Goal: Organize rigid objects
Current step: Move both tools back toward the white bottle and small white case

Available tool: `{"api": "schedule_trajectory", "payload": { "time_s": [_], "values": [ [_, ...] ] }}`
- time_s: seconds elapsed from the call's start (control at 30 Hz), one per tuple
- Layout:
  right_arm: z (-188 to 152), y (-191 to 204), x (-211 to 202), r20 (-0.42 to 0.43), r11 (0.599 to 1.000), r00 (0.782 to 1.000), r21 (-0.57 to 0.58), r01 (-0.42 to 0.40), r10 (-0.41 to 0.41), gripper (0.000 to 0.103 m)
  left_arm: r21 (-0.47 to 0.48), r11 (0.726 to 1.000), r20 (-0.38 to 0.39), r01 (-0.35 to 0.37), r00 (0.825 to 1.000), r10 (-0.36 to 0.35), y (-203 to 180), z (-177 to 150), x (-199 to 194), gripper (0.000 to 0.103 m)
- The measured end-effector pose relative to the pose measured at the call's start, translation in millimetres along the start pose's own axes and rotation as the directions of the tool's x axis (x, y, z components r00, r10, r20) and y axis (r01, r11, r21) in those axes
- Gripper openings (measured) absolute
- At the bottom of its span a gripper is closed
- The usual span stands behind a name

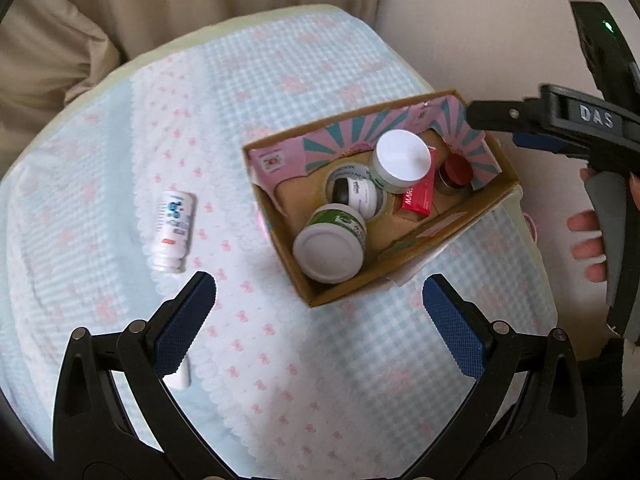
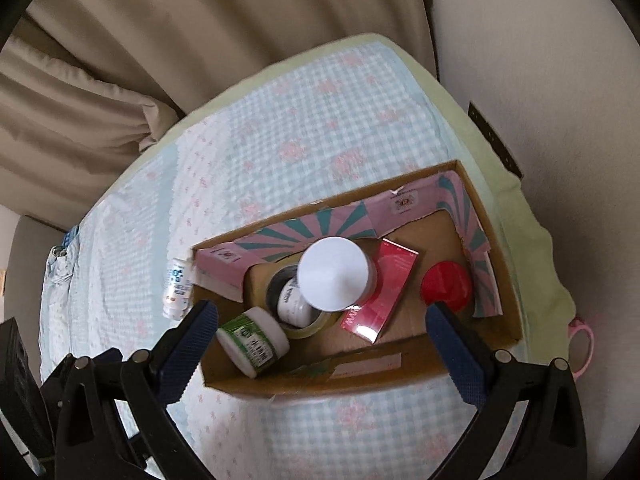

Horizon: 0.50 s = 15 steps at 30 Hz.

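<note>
A cardboard box (image 1: 404,258) (image 2: 316,380) on the bed holds a big white-lidded jar (image 1: 401,159) (image 2: 334,273), a green-labelled jar on its side (image 1: 330,246) (image 2: 253,340), a tape roll with a small bottle inside it (image 1: 354,194) (image 2: 294,304), a red carton (image 1: 418,198) (image 2: 380,300) and a red-lidded tin (image 1: 454,174) (image 2: 446,285). A white bottle (image 1: 174,230) (image 2: 178,286) lies on the cloth left of the box. My left gripper (image 1: 320,304) is open and empty, above the cloth before the box. My right gripper (image 2: 322,336) is open and empty over the box; it shows at the left wrist view's right edge (image 1: 560,120).
A blue-checked cloth (image 1: 280,88) (image 2: 312,112) with pink bows covers the bed. Beige curtains (image 1: 100,8) (image 2: 120,60) hang behind, a pale wall (image 2: 540,60) on the right. A small white object (image 1: 182,374) peeks from behind my left finger. A pink loop (image 2: 582,344) hangs at the bed's right edge.
</note>
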State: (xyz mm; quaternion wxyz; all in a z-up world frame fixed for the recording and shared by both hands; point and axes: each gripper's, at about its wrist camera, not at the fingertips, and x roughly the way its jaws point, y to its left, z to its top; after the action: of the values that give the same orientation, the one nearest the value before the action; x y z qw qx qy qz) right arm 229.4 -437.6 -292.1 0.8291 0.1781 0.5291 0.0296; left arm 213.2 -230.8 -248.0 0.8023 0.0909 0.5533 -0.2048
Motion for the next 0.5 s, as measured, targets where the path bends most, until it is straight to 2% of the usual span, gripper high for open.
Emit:
{"api": "schedule_trajectory", "payload": {
  "time_s": [0.23,0.5],
  "values": [
    [-29,37,-45,0.049,0.998,0.998,-0.053,0.039,-0.037,0.103,-0.028,1.0,0.072,-0.005,0.997,0.007,33,-12,-58,0.103],
    [-81,110,-98,0.093,0.993,0.992,-0.075,0.096,-0.089,0.103,-0.046,0.999,0.161,-0.03,0.986,0.037,98,-37,-137,0.103]
  ]
}}
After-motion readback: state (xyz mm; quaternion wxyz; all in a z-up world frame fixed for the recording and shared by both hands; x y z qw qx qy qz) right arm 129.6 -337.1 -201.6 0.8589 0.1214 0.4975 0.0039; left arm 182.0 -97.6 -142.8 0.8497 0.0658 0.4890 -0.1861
